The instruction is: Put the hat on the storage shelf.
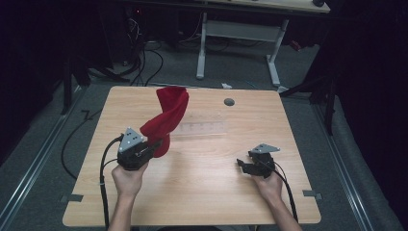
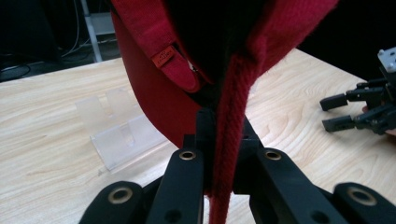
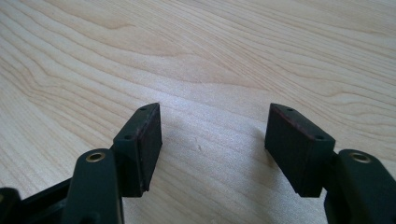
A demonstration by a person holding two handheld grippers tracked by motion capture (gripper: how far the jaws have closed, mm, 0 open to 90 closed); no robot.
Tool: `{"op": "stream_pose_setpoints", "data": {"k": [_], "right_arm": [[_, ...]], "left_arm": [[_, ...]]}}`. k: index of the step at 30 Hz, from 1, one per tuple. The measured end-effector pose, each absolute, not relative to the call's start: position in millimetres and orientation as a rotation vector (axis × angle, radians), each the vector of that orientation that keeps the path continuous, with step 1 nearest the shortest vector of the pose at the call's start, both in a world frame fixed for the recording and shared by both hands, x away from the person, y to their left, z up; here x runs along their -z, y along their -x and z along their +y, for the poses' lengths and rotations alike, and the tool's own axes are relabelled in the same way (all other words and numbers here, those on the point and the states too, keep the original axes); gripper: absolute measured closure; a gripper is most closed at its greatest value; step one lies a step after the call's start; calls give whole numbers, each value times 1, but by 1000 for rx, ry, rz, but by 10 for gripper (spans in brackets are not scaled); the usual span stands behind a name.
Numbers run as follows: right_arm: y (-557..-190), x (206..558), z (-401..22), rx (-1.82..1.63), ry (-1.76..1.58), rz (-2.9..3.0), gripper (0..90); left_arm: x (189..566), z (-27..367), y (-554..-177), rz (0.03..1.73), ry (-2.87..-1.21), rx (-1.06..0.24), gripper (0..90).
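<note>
A red cloth cap point(image 1: 168, 118) hangs above the wooden worktop point(image 1: 202, 192), its edge clamped in the left gripper point(image 1: 156, 144) jaws — the right gripper point(image 1: 243, 165), well apart, rests low with jaws spread wide, nothing between them, near a clear plastic stand point(image 1: 199, 128).

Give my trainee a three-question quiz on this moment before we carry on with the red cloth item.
1. True or false: the left gripper is shut on the red fabric item.
2. What lies between the jaws of the right gripper?
A. red fabric
B. nothing, just bare table
C. the clear plastic stand
3. Where does the clear plastic stand sit relative to the red fabric item in the high view?

Key:
1. True; it is clamped on a thick edge.
2. B; the jaws are open.
3. On the table, just right of it.
</note>
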State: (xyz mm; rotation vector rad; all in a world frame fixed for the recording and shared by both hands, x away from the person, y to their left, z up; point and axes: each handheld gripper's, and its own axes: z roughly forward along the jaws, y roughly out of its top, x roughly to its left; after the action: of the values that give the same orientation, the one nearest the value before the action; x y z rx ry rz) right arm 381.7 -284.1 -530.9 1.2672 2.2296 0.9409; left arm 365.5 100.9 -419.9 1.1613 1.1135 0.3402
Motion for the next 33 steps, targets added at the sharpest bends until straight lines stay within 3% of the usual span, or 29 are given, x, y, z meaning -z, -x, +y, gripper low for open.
{"op": "stream_pose_setpoints", "data": {"k": [33], "right_arm": [[-381,531,-283,-942,-1268,2232,352]], "left_arm": [[401,110,-435,1183,-1058,-421,850]]}}
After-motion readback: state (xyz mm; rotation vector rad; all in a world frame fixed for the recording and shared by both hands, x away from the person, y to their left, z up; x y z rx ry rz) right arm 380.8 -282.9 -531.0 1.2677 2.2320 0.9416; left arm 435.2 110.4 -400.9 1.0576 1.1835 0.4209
